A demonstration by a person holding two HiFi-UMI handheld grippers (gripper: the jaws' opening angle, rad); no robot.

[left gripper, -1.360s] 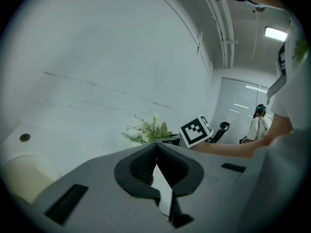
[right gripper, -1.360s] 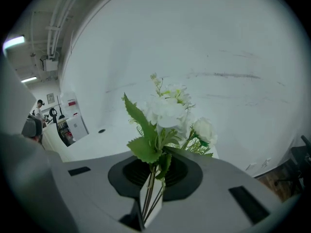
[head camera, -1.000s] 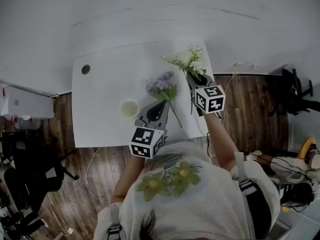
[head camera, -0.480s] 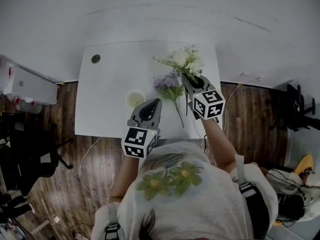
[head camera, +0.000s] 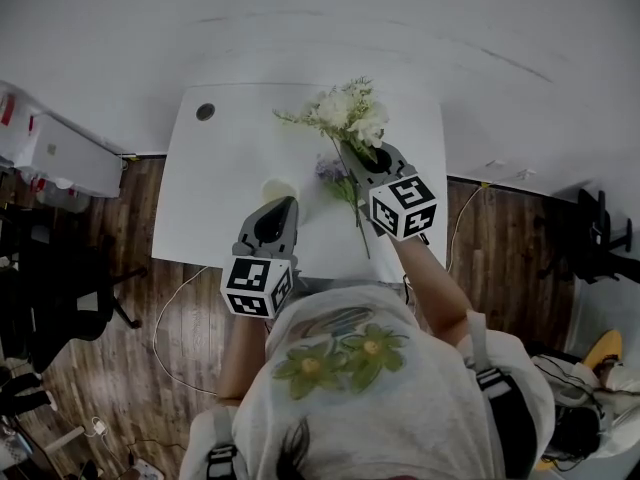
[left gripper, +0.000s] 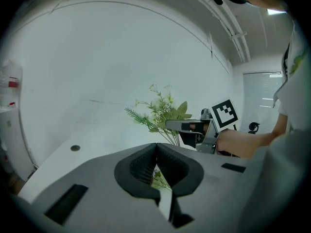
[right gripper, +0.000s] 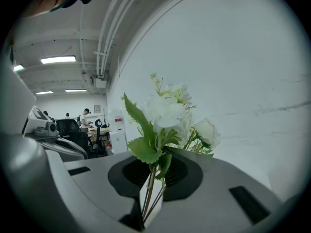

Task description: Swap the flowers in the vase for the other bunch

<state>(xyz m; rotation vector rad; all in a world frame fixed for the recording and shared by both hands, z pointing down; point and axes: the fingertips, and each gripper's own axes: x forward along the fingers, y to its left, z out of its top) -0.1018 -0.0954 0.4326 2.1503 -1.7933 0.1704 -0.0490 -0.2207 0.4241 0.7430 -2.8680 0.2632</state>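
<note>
**Entry: flower swap, mid-carry**

- Right gripper (head camera: 350, 151): jaws clamped on the stems of the white bunch (head camera: 350, 118), held off the table with blooms pointing to 12 o'clock in the head view.
- Left gripper (head camera: 287, 206): jaws together, nothing between them (only leaves on the table show past them).
- Vase (head camera: 279, 189): pale and round-mouthed, standing just at 12 o'clock of the left gripper. No flowers can be made out in it.
- Purple bunch (head camera: 333, 173): lying flat at 3 o'clock of the vase, partly hidden under the right gripper.

**Step in hand (a judgement):** the purple bunch looks set aside and the vase looks vacant, so the white bunch is probably the incoming one, not yet placed.

**Next move calls for:** carrying the stem ends toward 8 o'clock, over the vase mouth, tipping the bunch upright and lowering it in. The left gripper is well placed to steady the vase.

**Surface:** white table (head camera: 230, 158) with a round cable hole (head camera: 205, 112) at 11 o'clock of the vase.

**Room:**
- Plain white wall (head camera: 300, 18) at 12 o'clock.
- Dark wood floor (head camera: 130, 328) with a loose cable (head camera: 165, 318).
- White cabinet (head camera: 60, 153) at 9 o'clock.
</note>
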